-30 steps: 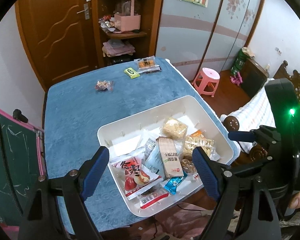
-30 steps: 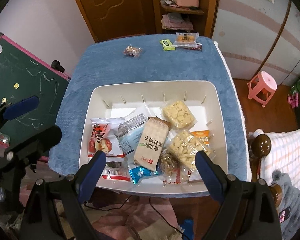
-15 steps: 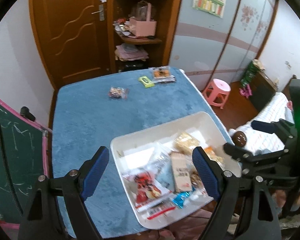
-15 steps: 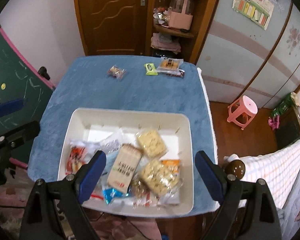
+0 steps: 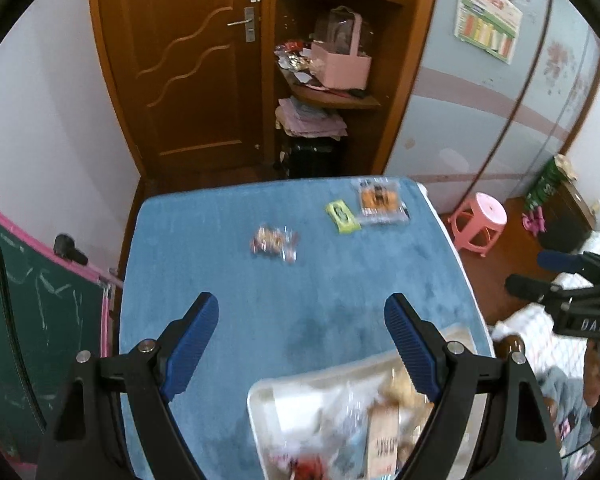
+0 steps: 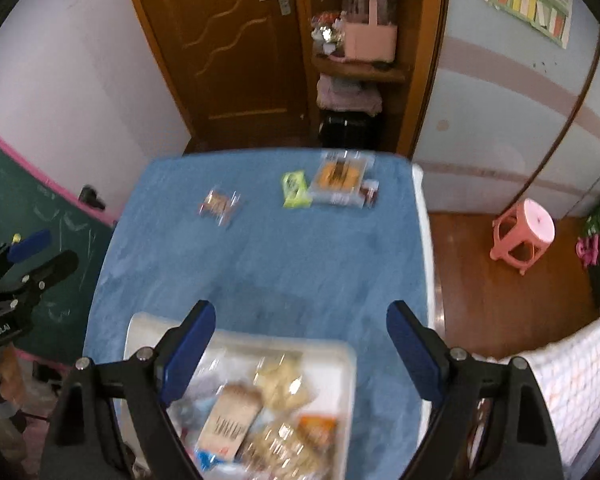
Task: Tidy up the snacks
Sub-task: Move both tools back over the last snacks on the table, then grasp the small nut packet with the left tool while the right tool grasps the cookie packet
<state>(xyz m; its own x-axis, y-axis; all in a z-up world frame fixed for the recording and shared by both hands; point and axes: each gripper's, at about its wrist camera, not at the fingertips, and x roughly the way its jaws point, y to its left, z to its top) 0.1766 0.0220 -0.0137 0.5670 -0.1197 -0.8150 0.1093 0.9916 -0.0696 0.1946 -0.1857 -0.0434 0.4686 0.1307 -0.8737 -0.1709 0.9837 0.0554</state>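
A white tray (image 5: 260, 392) holding several snack packets sits at the near edge of a blue-covered table (image 5: 228, 280); it also shows in the right wrist view (image 6: 348, 360). At the table's far side lie a small clear candy packet (image 5: 274, 240), a green packet (image 5: 342, 216) and an orange-labelled clear packet (image 5: 380, 200); the right wrist view shows them too: candy (image 6: 219, 205), green (image 6: 295, 189), orange (image 6: 339, 178). My left gripper (image 5: 302, 320) and right gripper (image 6: 300, 330) are both open and empty, raised above the table behind the tray.
A green chalkboard with a pink frame (image 5: 28, 320) leans at the table's left. A pink stool (image 6: 526, 236) stands on the wood floor to the right. A brown door (image 5: 188, 60) and a shelf with a pink box (image 5: 342, 68) are behind the table.
Both grippers have lifted and tilted up away from the tray toward the table's far side. The tray has slid to the bottom of both views. Both stay open and empty.
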